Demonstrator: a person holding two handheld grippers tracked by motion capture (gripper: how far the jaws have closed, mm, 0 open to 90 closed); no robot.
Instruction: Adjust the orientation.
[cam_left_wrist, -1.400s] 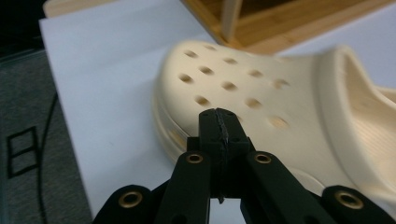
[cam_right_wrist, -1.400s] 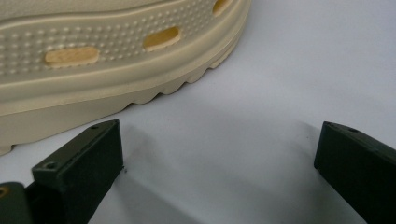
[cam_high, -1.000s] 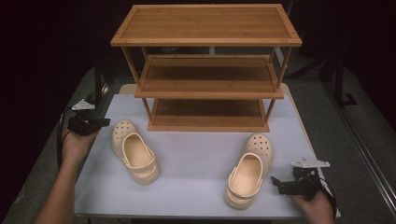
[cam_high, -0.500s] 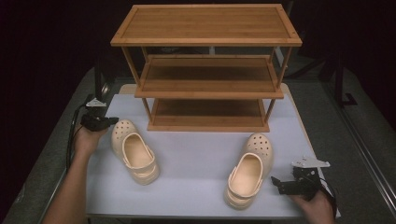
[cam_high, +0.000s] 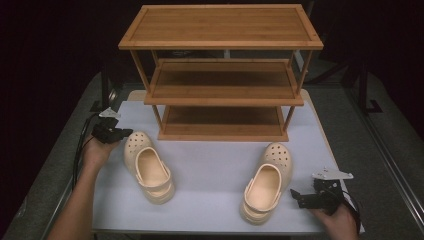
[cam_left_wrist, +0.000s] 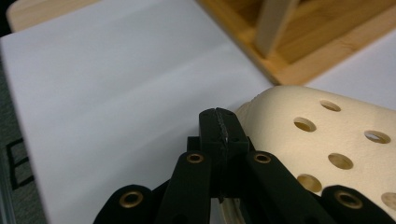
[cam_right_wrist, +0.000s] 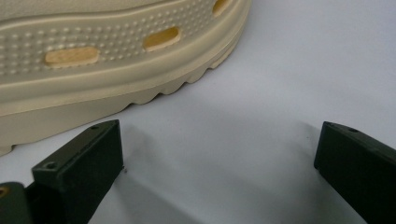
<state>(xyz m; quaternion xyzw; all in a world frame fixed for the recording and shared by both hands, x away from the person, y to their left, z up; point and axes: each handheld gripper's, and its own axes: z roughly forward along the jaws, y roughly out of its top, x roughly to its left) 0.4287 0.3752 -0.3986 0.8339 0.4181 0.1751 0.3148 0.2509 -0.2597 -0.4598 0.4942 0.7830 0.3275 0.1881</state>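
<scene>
While the person's left hand rests at the left edge of the white table top, the left gripper it holds has its 2 black jaws pressed together with nothing between them. In the left gripper view the tips meet in a single seam, and the left clog lies just beside them on their right; whether they touch its perforated toe cannot be told. From the high view, that cream clog sits just right of the gripper, toe toward the rack. Ahead of both shoes stands the 3-shelf wooden rack, its lowest shelf near the left clog's toe. Further right lies the right clog, toe also toward the rack. Just right of its heel end, the right gripper, held in the right hand, points at it with jaws spread wide. In the right gripper view both jaws stand well apart over bare table, and the clog's ridged sole edge lies just ahead of the left jaw, apart from it.
</scene>
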